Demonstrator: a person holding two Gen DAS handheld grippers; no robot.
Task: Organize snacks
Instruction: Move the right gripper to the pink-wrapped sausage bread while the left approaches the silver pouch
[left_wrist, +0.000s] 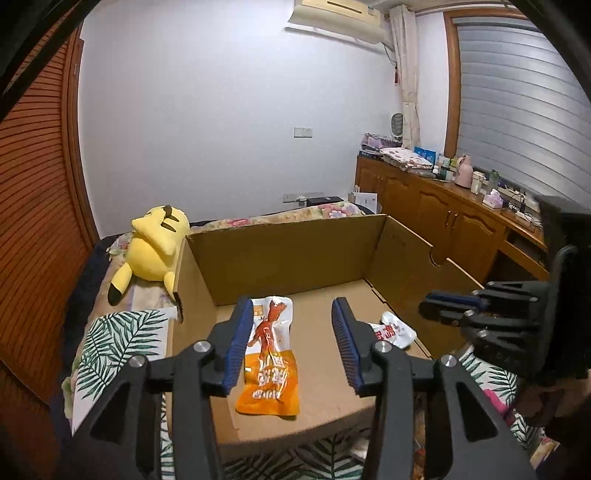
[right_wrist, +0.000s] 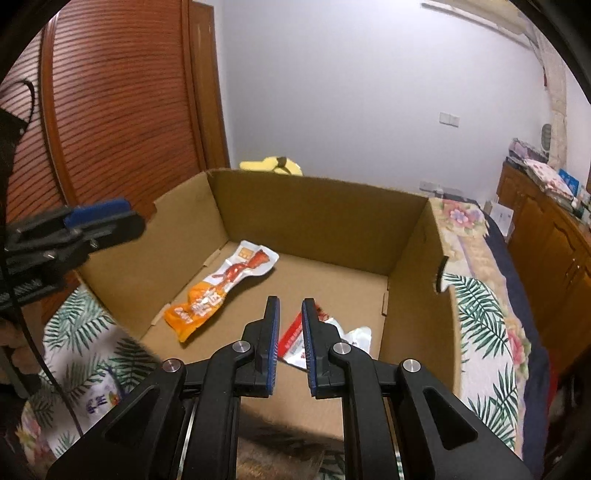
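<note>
On the bed, a cardboard box (left_wrist: 280, 254) with its near side down, which probably makes it easy to reach in.

- Orange snack packet (left_wrist: 267, 358): flat on the box floor, left side.
- Red-and-white snack packet (right_wrist: 325, 339): flat on the floor, right side; half hidden behind the right gripper's fingers, print unreadable.
- Left gripper (left_wrist: 293, 343): jaws wide apart, holding nothing, poised above the orange packet, likely ready to grasp it.
- Right gripper (right_wrist: 290, 343): jaws narrowly parted, empty, above the red-and-white packet.
- Yellow plush toy (left_wrist: 155, 243): beyond the box's left wall.
</note>
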